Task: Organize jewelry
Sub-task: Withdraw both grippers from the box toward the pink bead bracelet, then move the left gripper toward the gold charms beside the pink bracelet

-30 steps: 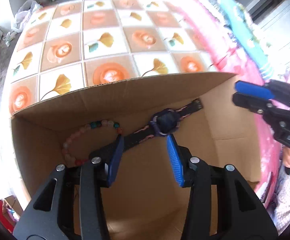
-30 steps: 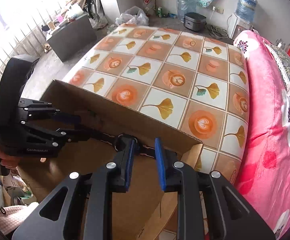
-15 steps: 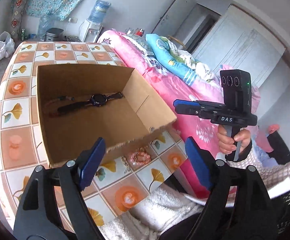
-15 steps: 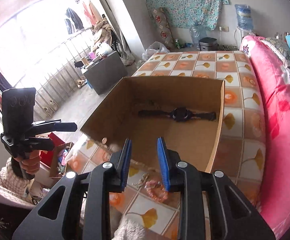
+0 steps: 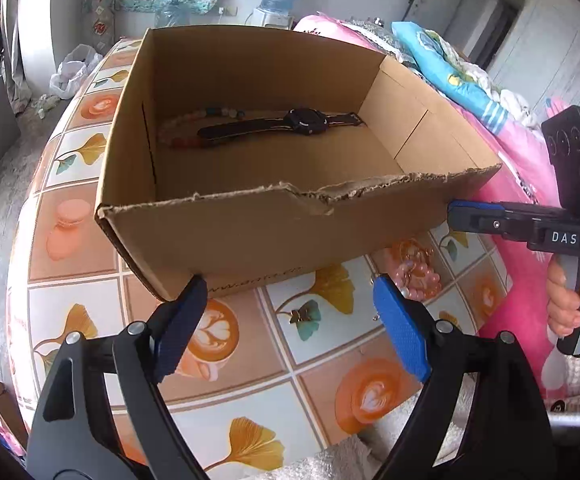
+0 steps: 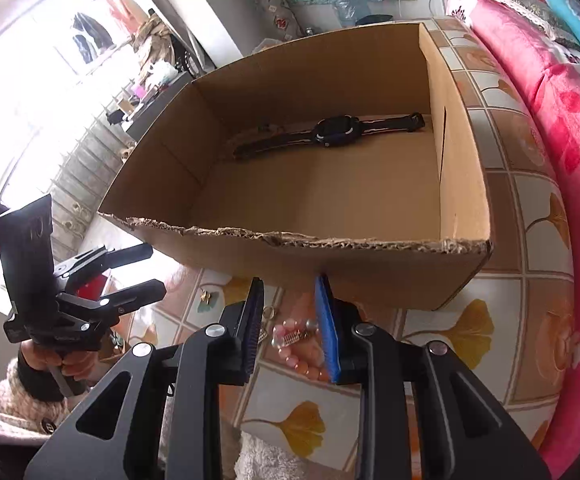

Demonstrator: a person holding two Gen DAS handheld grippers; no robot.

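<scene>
A: Left wrist view: the left hand-held gripper (image 5: 285,312) is spread wide with nothing between its pads, above the tiled desk (image 5: 249,364). Just ahead of it stands the cardboard box (image 5: 273,236).

B: What's inside?

A: A black wristwatch (image 5: 306,121) lies along the far wall, well beyond the fingertips, with a beaded bracelet (image 5: 181,128) beside it. A gold butterfly clip (image 5: 300,315) lies between the pads.

B: The right hand-held gripper (image 6: 288,320)?

A: Narrowly parted, holding nothing; a pink bead bracelet (image 6: 296,344) lies on the desk directly under its tips, outside the box.
</scene>
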